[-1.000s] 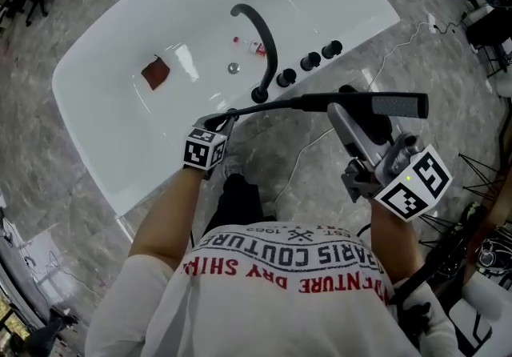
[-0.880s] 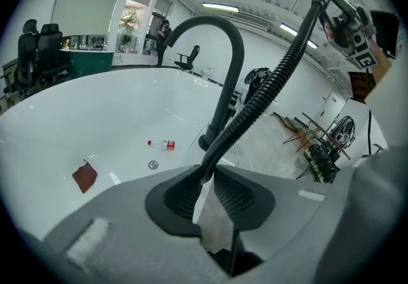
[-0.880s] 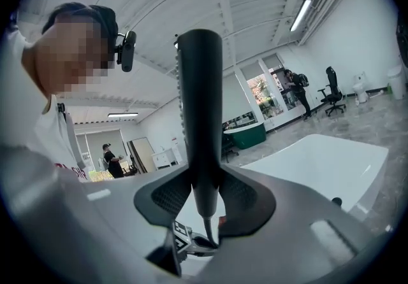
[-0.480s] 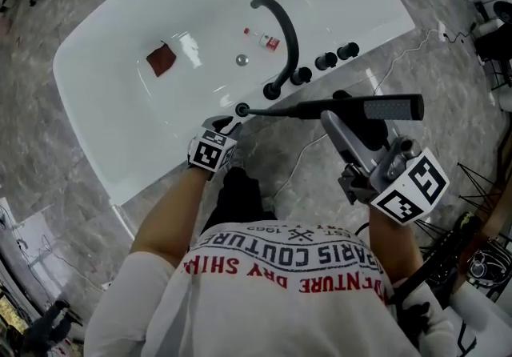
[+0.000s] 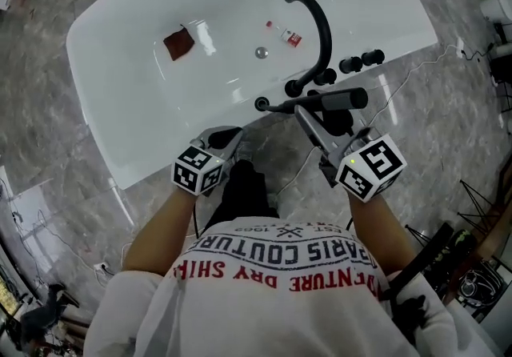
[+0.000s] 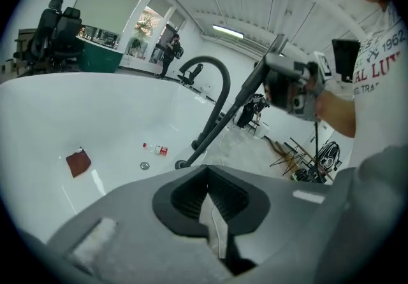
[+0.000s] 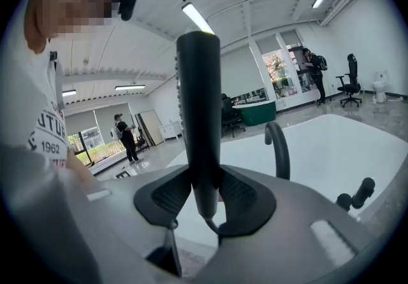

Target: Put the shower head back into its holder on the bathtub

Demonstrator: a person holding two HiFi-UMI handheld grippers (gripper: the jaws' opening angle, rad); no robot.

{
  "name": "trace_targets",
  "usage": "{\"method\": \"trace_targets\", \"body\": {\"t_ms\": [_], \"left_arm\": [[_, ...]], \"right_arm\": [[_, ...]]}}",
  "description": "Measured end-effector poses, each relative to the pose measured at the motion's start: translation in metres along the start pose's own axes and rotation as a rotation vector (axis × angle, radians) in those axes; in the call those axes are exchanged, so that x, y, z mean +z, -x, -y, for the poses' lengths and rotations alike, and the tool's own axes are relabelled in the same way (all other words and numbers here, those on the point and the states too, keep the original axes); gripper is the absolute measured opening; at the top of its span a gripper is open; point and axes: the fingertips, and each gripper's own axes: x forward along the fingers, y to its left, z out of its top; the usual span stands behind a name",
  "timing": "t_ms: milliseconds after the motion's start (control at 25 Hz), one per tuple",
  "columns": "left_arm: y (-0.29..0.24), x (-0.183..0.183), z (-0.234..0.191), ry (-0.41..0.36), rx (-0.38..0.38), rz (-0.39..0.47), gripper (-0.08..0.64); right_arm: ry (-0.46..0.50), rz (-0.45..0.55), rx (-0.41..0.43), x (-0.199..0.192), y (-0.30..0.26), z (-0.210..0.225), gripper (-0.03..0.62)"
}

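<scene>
The black shower head [image 5: 346,98] lies almost level over the tub's near rim, and my right gripper [image 5: 306,113] is shut on its handle. Its thin end meets the round holder [image 5: 262,103] on the rim; how deep it sits there I cannot tell. In the right gripper view the shower head [image 7: 198,117] stands upright between the pads. My left gripper [image 5: 227,138] hangs just outside the rim, left of the holder. Its jaws have just been closing and now meet with nothing between them, as the left gripper [image 6: 208,198] shows in its own view.
The white bathtub [image 5: 128,115] has a curved black faucet [image 5: 320,23] and black knobs [image 5: 360,62] on its near rim. Inside lie a red cloth [image 5: 178,42], a small bottle [image 5: 290,35] and the drain [image 5: 261,52]. Cables run over the marble floor [image 5: 416,91].
The left gripper has let go of the shower head's thin end and drawn back from the rim. The right gripper has come down and left, bringing that end to the holder.
</scene>
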Motion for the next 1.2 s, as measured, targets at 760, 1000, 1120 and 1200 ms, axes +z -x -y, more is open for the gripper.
{"method": "trace_targets", "body": {"t_ms": [760, 1000, 1120, 1200], "left_arm": [[0.086, 0.032, -0.004, 0.063, 0.053, 0.143, 0.004], [0.095, 0.024, -0.012, 0.079, 0.076, 0.137, 0.004], [0.099, 0.023, -0.015, 0.079, 0.084, 0.141, 0.005], [0.100, 0.022, -0.017, 0.078, 0.087, 0.138, 0.005]], "right_arm": [[0.202, -0.199, -0.084, -0.136, -0.089, 0.027, 0.135], [0.207, -0.226, -0.110, -0.162, -0.100, 0.029, 0.135], [0.195, -0.247, -0.115, -0.175, -0.104, 0.032, 0.135], [0.201, -0.259, -0.118, -0.180, -0.107, 0.034, 0.135]]}}
